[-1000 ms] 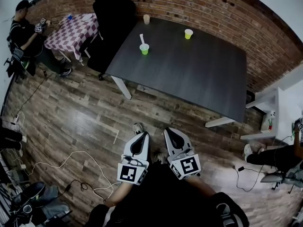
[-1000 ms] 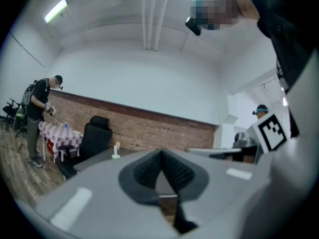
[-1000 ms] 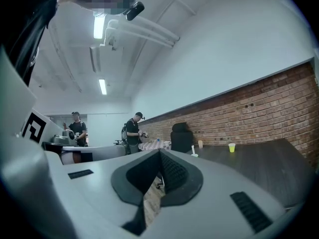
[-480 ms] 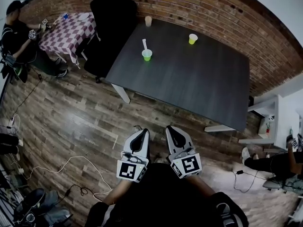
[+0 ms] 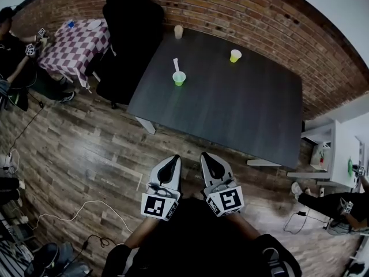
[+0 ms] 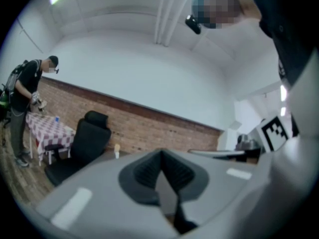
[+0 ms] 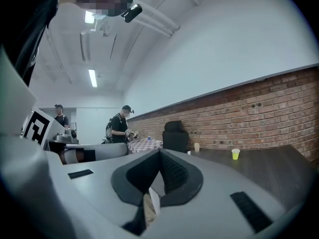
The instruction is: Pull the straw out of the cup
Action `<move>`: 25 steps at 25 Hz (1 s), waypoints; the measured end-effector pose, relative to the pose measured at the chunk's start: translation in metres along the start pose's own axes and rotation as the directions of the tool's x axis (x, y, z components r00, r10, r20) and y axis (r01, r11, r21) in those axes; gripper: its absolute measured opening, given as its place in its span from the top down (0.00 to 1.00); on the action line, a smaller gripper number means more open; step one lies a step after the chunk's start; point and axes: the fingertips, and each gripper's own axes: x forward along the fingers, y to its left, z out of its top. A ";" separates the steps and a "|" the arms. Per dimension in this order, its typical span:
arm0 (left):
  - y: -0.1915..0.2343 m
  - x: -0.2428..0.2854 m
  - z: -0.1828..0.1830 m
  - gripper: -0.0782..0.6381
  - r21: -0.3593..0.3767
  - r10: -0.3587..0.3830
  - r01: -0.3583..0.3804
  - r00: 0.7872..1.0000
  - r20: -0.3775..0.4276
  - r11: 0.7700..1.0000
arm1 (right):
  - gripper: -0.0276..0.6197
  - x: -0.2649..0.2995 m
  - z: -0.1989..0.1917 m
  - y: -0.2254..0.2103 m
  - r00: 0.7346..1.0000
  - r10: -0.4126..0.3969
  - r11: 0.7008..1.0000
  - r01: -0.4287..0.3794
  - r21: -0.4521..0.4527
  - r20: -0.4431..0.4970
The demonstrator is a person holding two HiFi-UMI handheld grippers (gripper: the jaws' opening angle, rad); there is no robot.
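A green cup (image 5: pixel 179 79) stands on the dark grey table (image 5: pixel 242 108), near its far left part. A white straw (image 5: pixel 176 65) sticks up out of it, leaning left. My left gripper (image 5: pixel 170 163) and right gripper (image 5: pixel 207 157) are held side by side low over the wooden floor, well short of the table's near edge and far from the cup. Both are shut with nothing between the jaws. In the left gripper view the left gripper (image 6: pixel 160 154) points at the brick wall. The right gripper (image 7: pixel 160 153) also shows shut. Neither gripper view shows the green cup.
A yellow cup (image 5: pixel 235 55) (image 7: pixel 235 154) and a beige cup (image 5: pixel 179 32) (image 7: pixel 197 147) stand further back on the table. A black office chair (image 5: pixel 130 33) is at its left end, a checkered table (image 5: pixel 75 42) and a person (image 5: pixel 11 45) beyond. Cables (image 5: pixel 75 215) lie on the floor at the left.
The table and its cups have slid lower and nearer in the head view as the person steps toward it. Both grippers stay shut and in the same pose.
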 end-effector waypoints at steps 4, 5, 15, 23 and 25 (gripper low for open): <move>0.025 0.017 0.008 0.88 -0.007 -0.019 0.019 1.000 0.000 1.000 | 0.95 0.030 0.007 -0.003 1.000 -0.021 1.000 0.021 0.008 -0.003; 0.030 0.021 0.011 0.88 -0.007 -0.024 0.024 1.000 0.000 1.000 | 0.95 0.036 0.008 -0.003 1.000 -0.026 1.000 0.026 0.014 0.000; 0.078 0.056 0.035 0.88 -0.009 -0.080 0.081 0.997 0.018 0.997 | 0.95 0.100 0.019 -0.004 0.998 -0.061 0.998 0.061 0.009 -0.007; 0.106 0.064 0.046 0.88 -0.019 -0.086 0.087 0.996 0.033 0.996 | 0.95 0.128 0.028 -0.003 0.996 -0.087 0.996 0.087 0.003 0.002; 0.110 0.065 0.044 0.88 -0.017 -0.085 0.085 0.996 0.023 0.996 | 0.95 0.132 0.029 -0.004 0.996 -0.090 0.996 0.090 0.001 -0.001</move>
